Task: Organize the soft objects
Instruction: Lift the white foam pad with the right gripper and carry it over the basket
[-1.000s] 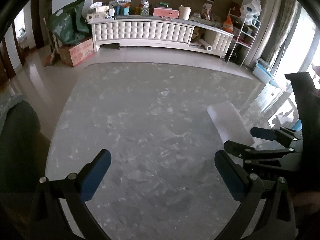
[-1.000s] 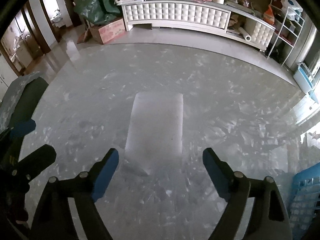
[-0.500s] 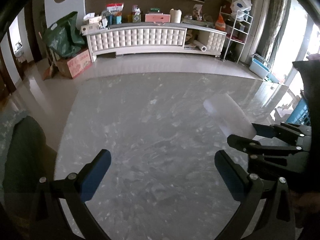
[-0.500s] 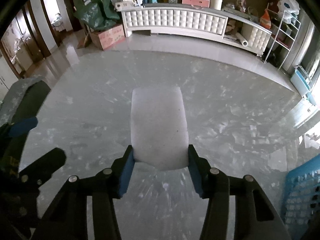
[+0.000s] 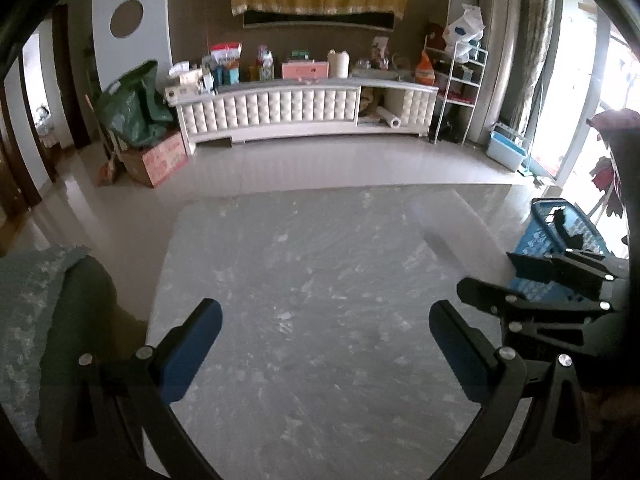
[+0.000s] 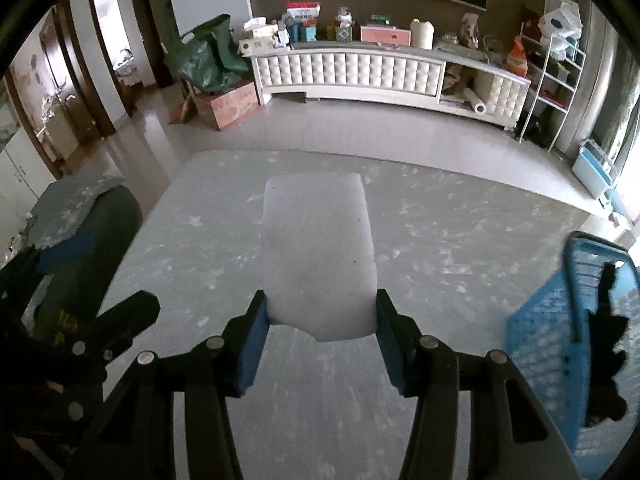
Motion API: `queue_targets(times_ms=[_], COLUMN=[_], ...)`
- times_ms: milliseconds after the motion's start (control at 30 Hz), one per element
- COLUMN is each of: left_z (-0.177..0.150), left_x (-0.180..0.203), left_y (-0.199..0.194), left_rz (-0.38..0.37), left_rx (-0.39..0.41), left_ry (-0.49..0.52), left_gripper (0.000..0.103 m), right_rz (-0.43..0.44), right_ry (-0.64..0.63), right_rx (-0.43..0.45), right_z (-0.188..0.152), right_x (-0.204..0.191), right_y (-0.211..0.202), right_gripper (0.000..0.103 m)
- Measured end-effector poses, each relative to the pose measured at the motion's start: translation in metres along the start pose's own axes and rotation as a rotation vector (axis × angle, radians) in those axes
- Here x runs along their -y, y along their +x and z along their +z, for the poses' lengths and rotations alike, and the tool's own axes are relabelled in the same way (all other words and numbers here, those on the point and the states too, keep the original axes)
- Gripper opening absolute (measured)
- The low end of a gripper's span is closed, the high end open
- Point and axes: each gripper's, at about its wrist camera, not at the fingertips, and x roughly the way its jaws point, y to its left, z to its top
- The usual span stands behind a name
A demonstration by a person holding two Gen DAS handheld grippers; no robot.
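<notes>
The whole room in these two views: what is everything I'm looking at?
foam block: one, white, clamped in the right gripper above the table
table: one, grey marbled, below both grippers
basket: one, blue, at the table's right edge
TV cabinet: one, white tufted, cluttered, far wall
bag: one, green, on a cardboard box
wire shelf: one, white, far right
left gripper: open, blue pads
right gripper: blue pads on the block
</notes>
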Motion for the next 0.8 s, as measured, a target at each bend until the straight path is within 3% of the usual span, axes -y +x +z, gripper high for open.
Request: queue_targets(times_ms=[367,800], left_z=[0.008,0.021], left_x=[0.05,0.138], left_y=[-0.068,-0.088], left_rz=[-0.008,-0.083], left_rx=[0.061,0.074], left_ry=[0.015,0.091], left_gripper=[0.103,0.103], right_rz=[-0.004,-0.05], right_ry=[-0.014,0.02], right_rx=[0.087,0.169], right_z=[-0.013,-0.033], right_x=[0.024,0.079], right_y=[-0.071,-0.119], right_gripper=[0.049,0.05])
